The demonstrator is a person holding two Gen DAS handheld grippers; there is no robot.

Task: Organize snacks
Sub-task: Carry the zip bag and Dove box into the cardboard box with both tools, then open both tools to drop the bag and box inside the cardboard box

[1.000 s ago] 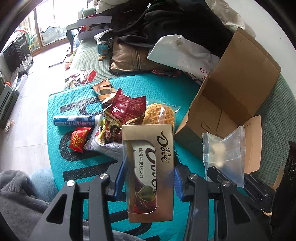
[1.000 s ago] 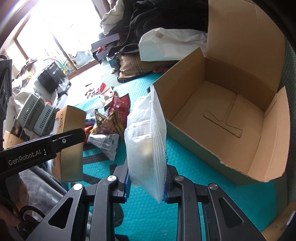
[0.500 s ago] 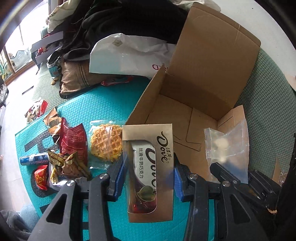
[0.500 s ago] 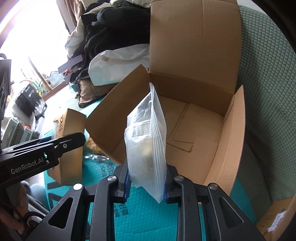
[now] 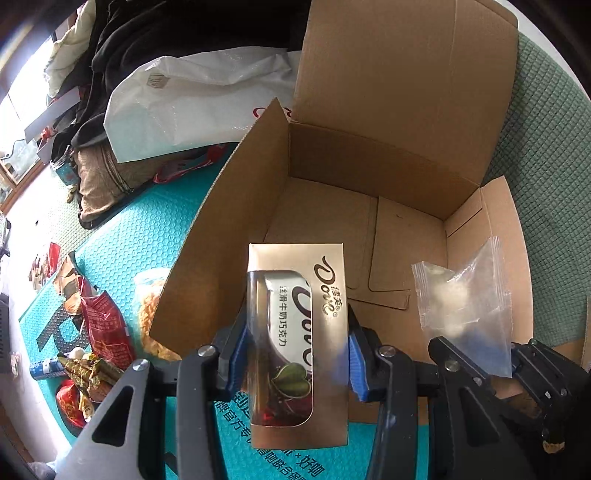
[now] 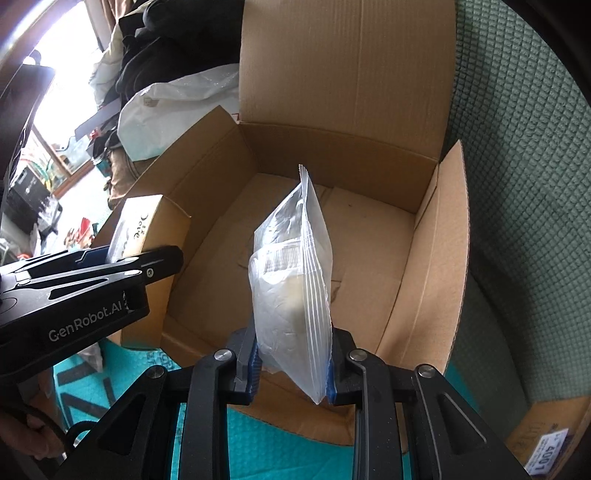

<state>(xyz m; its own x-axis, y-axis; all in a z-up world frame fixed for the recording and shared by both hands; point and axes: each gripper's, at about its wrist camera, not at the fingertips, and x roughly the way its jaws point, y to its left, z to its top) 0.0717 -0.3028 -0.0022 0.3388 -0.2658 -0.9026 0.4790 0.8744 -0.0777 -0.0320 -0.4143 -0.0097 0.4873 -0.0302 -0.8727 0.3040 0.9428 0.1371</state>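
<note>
Left hand-held gripper (image 5: 293,360) grips Dove box (image 5: 297,343) | right hand-held gripper (image 6: 291,363) clamps clear bag (image 6: 291,280) | both now apparently over carton (image 6: 369,236)

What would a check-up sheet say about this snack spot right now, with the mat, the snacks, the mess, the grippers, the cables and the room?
Surface: teal mat on a green quilted cover.
Job's things: open cardboard box, nothing lying on its floor; Dove chocolate box; clear snack bag.
Clutter: loose snack packets on the mat beside the cardboard box.
Grippers: left hand-held gripper shut on the Dove chocolate box; right hand-held gripper shut on the clear snack bag; both over the cardboard box.
Cables: dark cord, lower left of right view.
Surroundings: white plastic bag, dark clothes, window.
</note>
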